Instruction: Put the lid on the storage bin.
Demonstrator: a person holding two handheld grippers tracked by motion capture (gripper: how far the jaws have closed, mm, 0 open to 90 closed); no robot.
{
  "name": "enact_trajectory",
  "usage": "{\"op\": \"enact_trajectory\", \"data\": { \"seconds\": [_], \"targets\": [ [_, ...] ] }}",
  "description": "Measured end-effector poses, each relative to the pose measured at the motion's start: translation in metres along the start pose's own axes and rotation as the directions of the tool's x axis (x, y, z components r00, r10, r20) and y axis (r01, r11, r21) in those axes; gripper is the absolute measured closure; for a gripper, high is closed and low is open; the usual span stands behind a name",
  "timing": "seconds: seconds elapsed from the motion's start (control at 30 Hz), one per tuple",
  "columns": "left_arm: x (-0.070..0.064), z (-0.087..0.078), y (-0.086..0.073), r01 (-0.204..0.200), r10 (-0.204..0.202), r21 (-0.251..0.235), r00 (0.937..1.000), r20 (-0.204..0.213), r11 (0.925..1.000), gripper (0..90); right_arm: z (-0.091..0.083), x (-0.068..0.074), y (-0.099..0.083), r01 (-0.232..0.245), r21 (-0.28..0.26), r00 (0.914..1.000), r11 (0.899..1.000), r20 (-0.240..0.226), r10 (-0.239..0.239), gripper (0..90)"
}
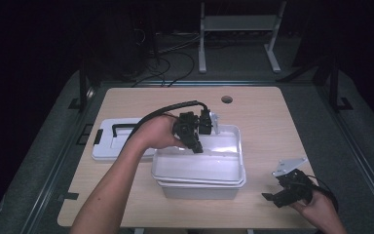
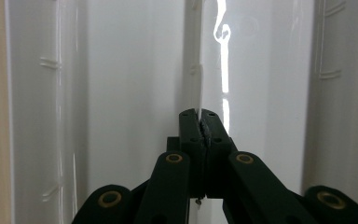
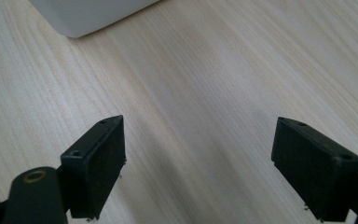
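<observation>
My left gripper [image 1: 195, 141] reaches into a white plastic bin [image 1: 199, 168] at the middle of a wooden table [image 1: 268, 122].
Its jaws are pressed together over the bin's floor — in the left gripper view I can't tell whether anything is caught between them. A white lid [image 1: 108, 141] lies flat just left of the bin. My right gripper [image 3: 198, 163] hovers near the table's right front corner — jaws wide apart, holding nothing.

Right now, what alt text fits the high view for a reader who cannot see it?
A person's left gripper reaches down into a white plastic bin on a wooden table. The bin's lid lies to its left, and the right gripper rests open near the table's right front corner.
</observation>
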State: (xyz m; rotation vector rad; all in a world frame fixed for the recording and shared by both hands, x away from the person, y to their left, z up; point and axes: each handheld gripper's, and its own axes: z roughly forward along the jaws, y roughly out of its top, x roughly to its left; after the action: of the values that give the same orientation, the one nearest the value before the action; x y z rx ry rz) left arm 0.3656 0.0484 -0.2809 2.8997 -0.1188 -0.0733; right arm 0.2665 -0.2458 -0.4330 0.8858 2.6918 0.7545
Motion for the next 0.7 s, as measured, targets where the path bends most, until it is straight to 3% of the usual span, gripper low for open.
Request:
{"op": "enact_trajectory", "data": {
  "seconds": [0.7],
  "targets": [
    [0.008, 0.016, 0.008, 0.024, -0.024, 0.008, 0.9994, 0.024, 0.9997, 89.2, -0.002, 0.0, 0.0, 0.003, -0.006, 1.0, 1.0, 0.002, -0.003, 16.9]
  ]
}}
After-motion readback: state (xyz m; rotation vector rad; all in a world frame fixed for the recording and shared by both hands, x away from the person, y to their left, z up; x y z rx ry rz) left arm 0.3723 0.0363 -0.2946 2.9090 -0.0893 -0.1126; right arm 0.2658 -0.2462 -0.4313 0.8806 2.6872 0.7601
